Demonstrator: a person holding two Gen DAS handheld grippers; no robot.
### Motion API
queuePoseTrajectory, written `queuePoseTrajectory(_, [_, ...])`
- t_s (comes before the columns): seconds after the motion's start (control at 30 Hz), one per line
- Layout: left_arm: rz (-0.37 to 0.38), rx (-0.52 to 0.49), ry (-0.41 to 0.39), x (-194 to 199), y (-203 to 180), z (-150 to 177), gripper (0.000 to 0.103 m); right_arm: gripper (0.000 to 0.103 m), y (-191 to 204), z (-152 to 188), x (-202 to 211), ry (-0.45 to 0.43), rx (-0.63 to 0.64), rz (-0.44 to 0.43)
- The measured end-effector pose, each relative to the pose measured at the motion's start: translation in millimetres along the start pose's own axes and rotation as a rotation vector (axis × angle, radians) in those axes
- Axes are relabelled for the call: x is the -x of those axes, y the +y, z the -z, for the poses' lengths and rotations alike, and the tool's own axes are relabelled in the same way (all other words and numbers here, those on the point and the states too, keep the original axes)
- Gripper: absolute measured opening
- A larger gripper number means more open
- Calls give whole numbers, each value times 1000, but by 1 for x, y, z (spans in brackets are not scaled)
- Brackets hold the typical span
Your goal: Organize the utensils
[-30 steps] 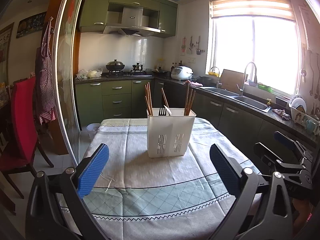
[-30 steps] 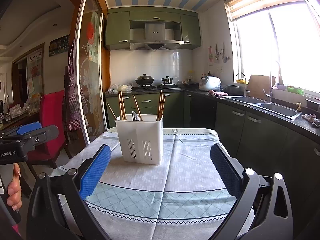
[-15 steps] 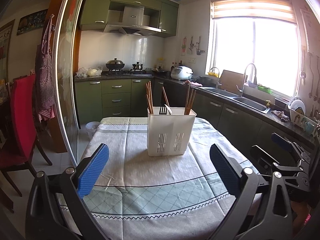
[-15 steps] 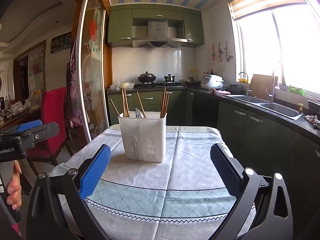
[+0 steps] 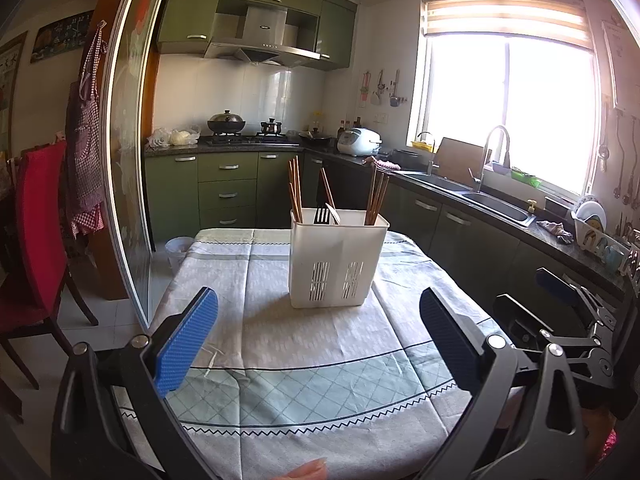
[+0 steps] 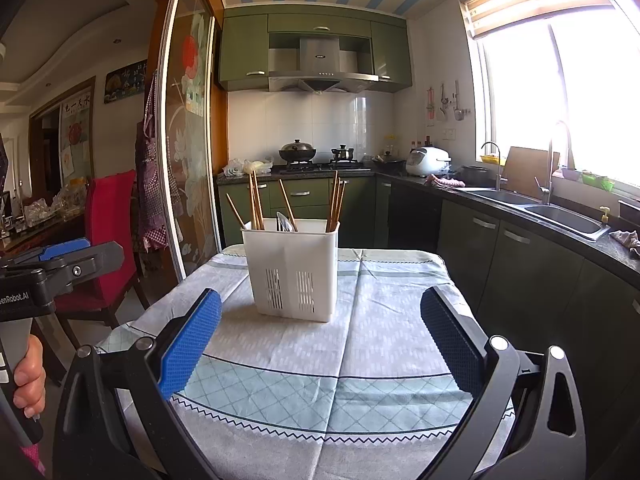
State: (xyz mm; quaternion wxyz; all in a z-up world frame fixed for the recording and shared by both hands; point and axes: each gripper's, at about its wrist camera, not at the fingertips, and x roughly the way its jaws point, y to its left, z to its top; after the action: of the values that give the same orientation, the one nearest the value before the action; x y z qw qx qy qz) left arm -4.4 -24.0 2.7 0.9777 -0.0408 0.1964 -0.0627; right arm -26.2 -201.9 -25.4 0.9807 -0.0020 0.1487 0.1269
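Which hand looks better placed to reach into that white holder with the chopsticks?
Neither by much. Both the left gripper and right gripper are open, empty and back from the holder. It sits nearly centred for the left, left of centre for the right, so perhaps left.

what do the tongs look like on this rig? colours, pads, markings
Both tongs, left and right, are matte black angular frames with silver pivot screws. Each carries textured pads: bright blue on one finger, dark navy opposite. The left unit's body shows white "GenRobot.AI" lettering. No cables visible.
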Motion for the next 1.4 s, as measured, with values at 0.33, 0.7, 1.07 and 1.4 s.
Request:
queuePoseTrajectory(0.33, [-3, 13, 13, -4, 3, 1, 96, 98, -1, 1, -1, 4, -2, 1])
queuePoseTrajectory(0.7, [-7, 9, 27, -5, 2, 2, 96, 98, -1, 3, -5, 15, 1, 4])
queuePoseTrajectory(1.07, [-4, -7, 32, -5, 0, 3, 96, 98, 0, 3, -10, 24, 5, 3])
queuePoseTrajectory(1.4, [-7, 0, 34, -6, 2, 2, 96, 98, 1, 6, -13, 30, 6, 4])
